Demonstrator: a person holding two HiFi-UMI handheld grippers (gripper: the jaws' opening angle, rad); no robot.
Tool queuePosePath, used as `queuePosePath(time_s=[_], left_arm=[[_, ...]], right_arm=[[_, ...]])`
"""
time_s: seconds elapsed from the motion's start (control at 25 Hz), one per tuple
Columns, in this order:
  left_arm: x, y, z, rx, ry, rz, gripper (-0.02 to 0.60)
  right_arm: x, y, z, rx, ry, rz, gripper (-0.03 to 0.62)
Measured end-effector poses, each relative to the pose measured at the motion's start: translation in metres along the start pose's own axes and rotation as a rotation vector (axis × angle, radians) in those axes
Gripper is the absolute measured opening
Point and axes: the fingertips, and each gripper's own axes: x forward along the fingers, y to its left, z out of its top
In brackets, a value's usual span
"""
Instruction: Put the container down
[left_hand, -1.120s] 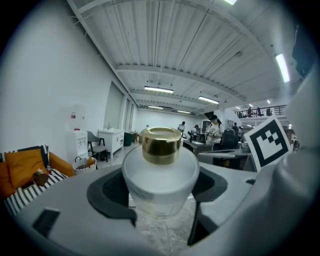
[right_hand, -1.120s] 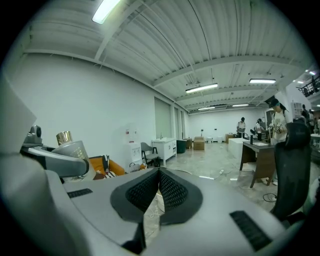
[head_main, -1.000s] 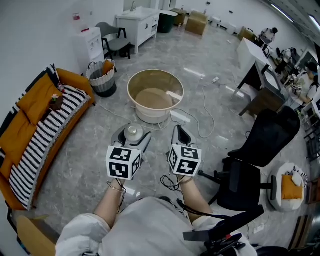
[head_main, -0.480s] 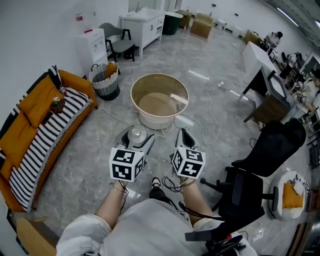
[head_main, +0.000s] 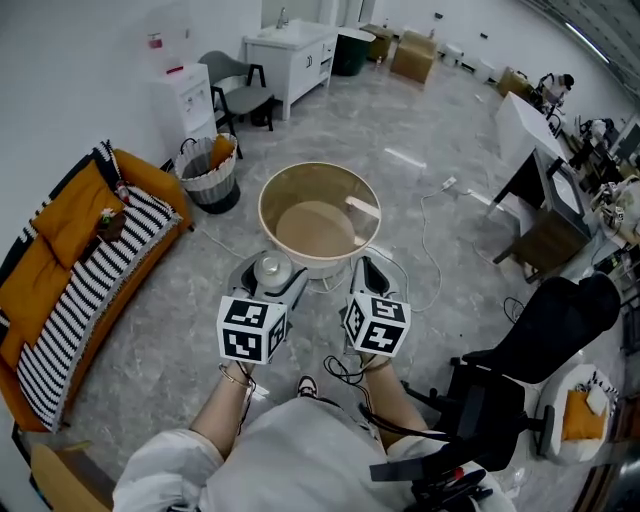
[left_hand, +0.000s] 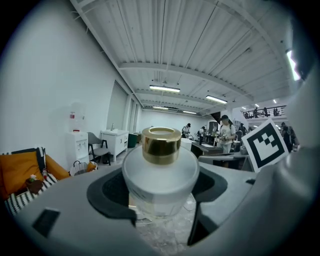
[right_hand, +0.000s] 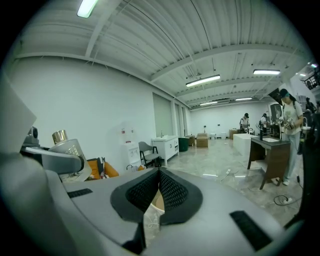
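Head view finding: your left gripper (head_main: 268, 273) carries the container (head_main: 268, 265), a frosted white jar with a gold cap (left_hand: 161, 145). It is upright and off the floor (head_main: 150, 320), just short of the near rim of the round beige tub (head_main: 320, 167). Left gripper view confirms both jaws pinch the jar's body below its shoulder, with the cap clear above them. Your right gripper (head_main: 368, 278) hangs just beside it; its own view shows the jaws pressed together on nothing.

The task fixes no landing spot. Judged options are the bare floor before the tub or the tub's flat bottom.

Recommendation: lower with the jar vertical until its base bears fully. Only then spread the jaws, evenly, so neither pad drags it sideways, and draw straight back.

Risk noted: the jar looks smooth and narrow-based, so a tilted release could tip it. Mind the white cable (head_main: 425, 240) on the floor by the tub's right side.
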Motion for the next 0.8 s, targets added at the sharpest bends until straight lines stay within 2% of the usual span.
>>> queuePosePath(time_s=[0.52, 0.8], left_arm=[[0.099, 0.014, 0.031, 0.004, -0.001, 0.031, 0.337], [0.14, 0.02, 0.043, -0.018, -0.008, 0.031, 0.337]], right_arm=[[0.09, -0.058, 0.028, -0.003, 0.011, 0.024, 0.023], [0.123, -0.081, 0.038, -0.008, 0.013, 0.033, 0.023]])
